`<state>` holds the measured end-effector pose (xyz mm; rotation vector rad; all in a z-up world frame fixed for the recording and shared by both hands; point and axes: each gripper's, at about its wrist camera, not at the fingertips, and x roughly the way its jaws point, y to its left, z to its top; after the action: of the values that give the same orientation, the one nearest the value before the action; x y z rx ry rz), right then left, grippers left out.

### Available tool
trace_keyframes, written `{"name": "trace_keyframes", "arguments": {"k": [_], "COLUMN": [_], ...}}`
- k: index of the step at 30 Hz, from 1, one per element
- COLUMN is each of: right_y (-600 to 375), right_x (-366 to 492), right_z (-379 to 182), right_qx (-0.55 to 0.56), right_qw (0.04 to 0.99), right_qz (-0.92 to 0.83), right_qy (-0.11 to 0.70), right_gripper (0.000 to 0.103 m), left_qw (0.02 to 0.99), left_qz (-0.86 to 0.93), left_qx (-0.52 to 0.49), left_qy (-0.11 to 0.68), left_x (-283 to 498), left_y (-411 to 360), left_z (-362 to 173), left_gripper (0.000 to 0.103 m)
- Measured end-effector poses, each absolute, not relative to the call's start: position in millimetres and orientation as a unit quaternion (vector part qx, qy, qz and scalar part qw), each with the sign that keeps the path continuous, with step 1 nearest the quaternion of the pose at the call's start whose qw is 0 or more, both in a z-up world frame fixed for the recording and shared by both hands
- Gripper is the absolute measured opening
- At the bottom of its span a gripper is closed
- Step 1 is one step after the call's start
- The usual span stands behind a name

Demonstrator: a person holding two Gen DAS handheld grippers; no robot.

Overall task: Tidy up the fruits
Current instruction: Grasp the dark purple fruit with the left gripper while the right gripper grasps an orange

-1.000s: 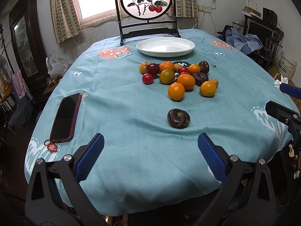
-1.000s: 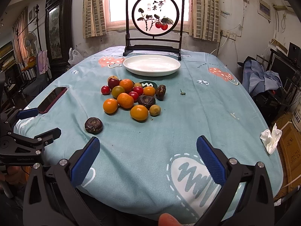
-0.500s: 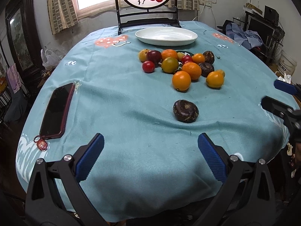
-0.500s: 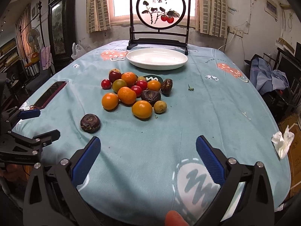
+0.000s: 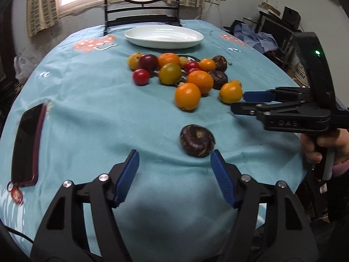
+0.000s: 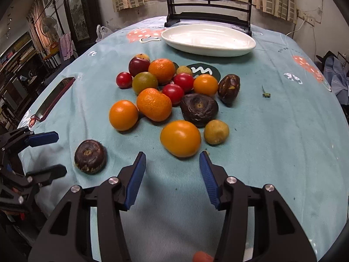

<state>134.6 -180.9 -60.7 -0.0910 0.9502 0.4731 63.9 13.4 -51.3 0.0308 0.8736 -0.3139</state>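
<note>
A pile of fruit (image 5: 185, 74) lies mid-table: oranges, red tomatoes, a dark plum and dark wrinkled fruits. One dark wrinkled fruit (image 5: 197, 140) lies apart, just ahead of my open, empty left gripper (image 5: 174, 166); it also shows in the right wrist view (image 6: 90, 156). My right gripper (image 6: 172, 163) is open and empty, just short of an orange (image 6: 180, 138). It also shows in the left wrist view (image 5: 242, 101). The white oval plate (image 6: 208, 37) stands empty behind the pile.
A phone in a red case (image 5: 27, 144) lies near the table's left edge. A framed round screen on a black stand (image 6: 209, 2) stands behind the plate. A small green scrap (image 6: 266, 93) lies right of the pile. The teal tablecloth (image 5: 87, 109) covers the table.
Both grippers have moved forward and lower over the table. The left one has neared the lone dark fruit, the right one the front orange. The fruit has not moved.
</note>
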Motion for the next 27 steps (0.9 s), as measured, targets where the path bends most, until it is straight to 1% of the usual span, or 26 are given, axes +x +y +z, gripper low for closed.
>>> {"name": "trace_keyframes", "arguments": {"k": [4,6,8,12,14,17,22,24,27], "right_y": [-180.8,-179.2,-178.1,-180.0,-181.9,-185.7,-195.5,-199.2,-201.0], "right_x": [145.4,150.3,154.3,156.4,153.7,146.8,139.5,147.1,171.1], "right_z": [-62.0,-64.3,-66.3,-66.4,-66.3,-62.5,-44.2,-32.0,-13.9], "right_qx": [-0.035,-0.038,-0.039,-0.035,-0.034,-0.028,-0.012,-0.005,0.002], "right_qw": [0.860,0.859,0.858,0.858,0.858,0.858,0.866,0.872,0.886], "right_qz": [0.225,0.224,0.223,0.225,0.228,0.235,0.248,0.250,0.243], "right_qy": [0.456,0.459,0.461,0.460,0.459,0.455,0.434,0.420,0.395], "right_gripper": [0.053,0.047,0.045,0.043,0.042,0.042,0.042,0.042,0.042], "left_qw": [0.891,0.886,0.880,0.869,0.869,0.868,0.867,0.868,0.879], "left_qz": [-0.175,-0.181,-0.189,-0.194,-0.194,-0.201,-0.206,-0.213,-0.214], "left_qx": [0.030,0.036,0.038,0.043,0.047,0.049,0.036,0.025,0.022], "left_qy": [0.419,0.424,0.434,0.452,0.453,0.452,0.453,0.448,0.424], "left_x": [75.3,81.0,87.4,97.3,98.3,97.4,97.5,101.5,120.5], "left_y": [-1.4,-6.4,-10.8,-17.1,-19.2,-20.2,-16.3,-12.8,-6.6], "left_z": [-53.1,-55.8,-59.7,-69.0,-70.8,-71.2,-66.9,-57.3,-28.9], "left_gripper": [0.069,0.065,0.057,0.048,0.047,0.042,0.042,0.042,0.042]}}
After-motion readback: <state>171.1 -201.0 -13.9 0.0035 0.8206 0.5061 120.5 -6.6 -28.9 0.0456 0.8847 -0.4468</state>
